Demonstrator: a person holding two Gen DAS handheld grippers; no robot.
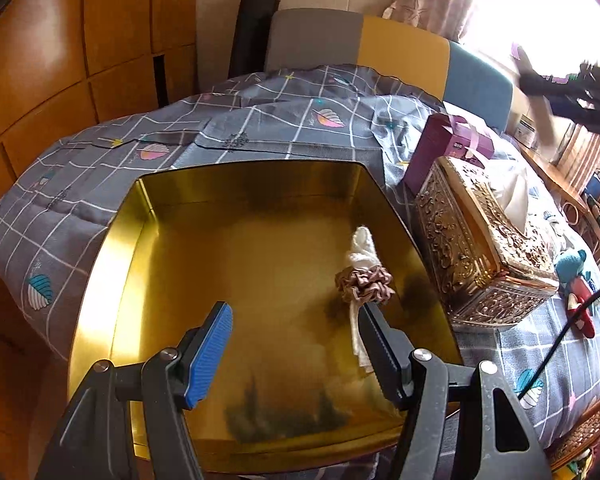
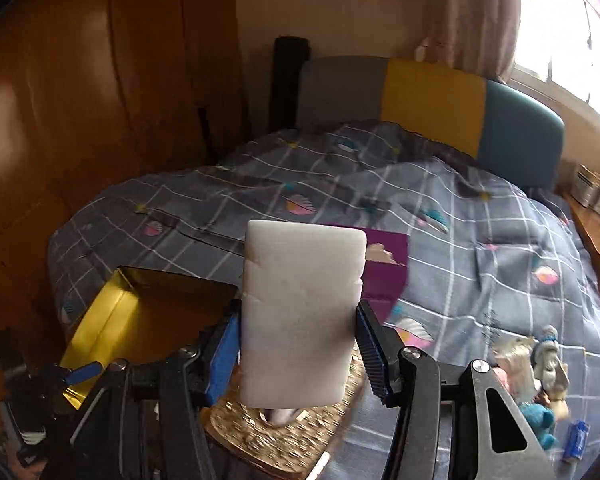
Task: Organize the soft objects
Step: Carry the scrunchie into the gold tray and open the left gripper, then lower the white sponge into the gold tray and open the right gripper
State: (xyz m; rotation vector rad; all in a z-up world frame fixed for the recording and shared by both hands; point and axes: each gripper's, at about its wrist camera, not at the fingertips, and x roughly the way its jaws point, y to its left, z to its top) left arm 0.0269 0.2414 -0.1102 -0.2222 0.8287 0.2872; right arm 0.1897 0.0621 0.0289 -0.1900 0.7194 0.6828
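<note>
The left hand-held gripper [image 1: 296,344] tilts downward, jaws apart and empty (the right hand-held gripper [image 2: 298,344] clamps something).

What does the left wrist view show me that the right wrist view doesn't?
Left wrist only: the scrunchie and white cloth lying inside the gold tin, with the left gripper open above it.

Right wrist only: the right gripper shut on a white sponge block.

Both: the gold tin, purple box, ornate tissue box, and blue plush toy.
</note>
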